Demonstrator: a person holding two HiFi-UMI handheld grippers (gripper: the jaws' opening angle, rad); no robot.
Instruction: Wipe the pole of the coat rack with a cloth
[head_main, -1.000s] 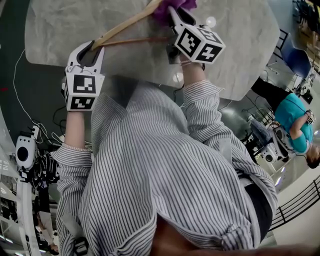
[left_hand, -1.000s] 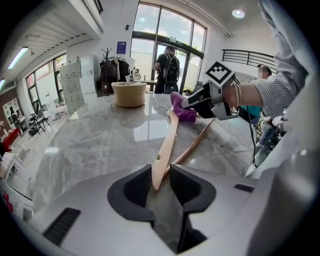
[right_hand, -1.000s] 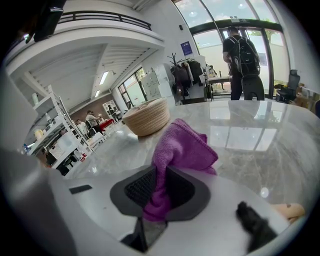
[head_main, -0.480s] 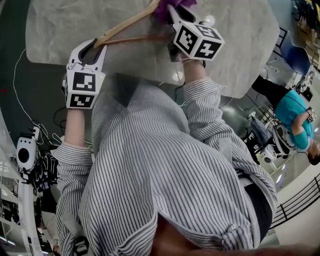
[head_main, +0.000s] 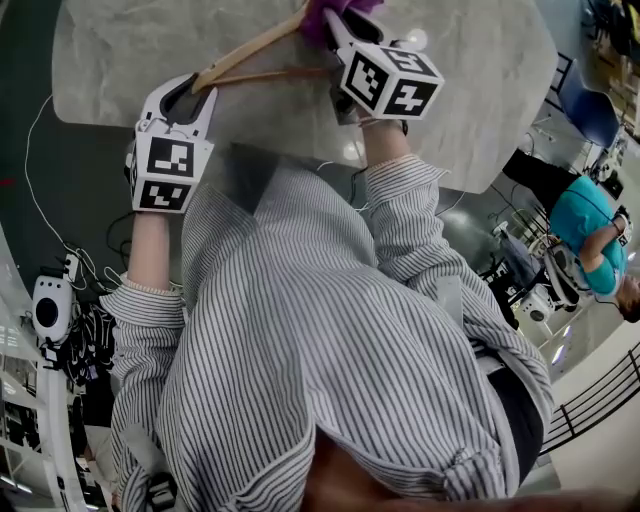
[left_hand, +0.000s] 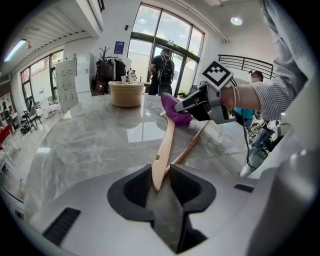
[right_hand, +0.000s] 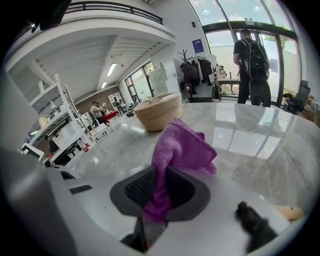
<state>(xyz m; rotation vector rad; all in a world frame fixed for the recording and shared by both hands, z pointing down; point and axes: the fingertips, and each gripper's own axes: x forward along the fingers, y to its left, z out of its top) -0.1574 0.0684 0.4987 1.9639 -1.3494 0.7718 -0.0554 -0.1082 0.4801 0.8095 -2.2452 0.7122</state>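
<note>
Both arms reach forward, left tool and right tool each clamped, angled downward.

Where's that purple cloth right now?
The purple microfibre cloth is pinched in the right tongs, at the head view's top edge, against the far end of the pale wooden pole over the grey marble table.

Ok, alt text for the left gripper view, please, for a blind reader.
The left gripper clamps the near end of a pale wooden pole above a marble table. Farther along, the right gripper holds a purple cloth on the pole; a woven basket stands behind.
</note>
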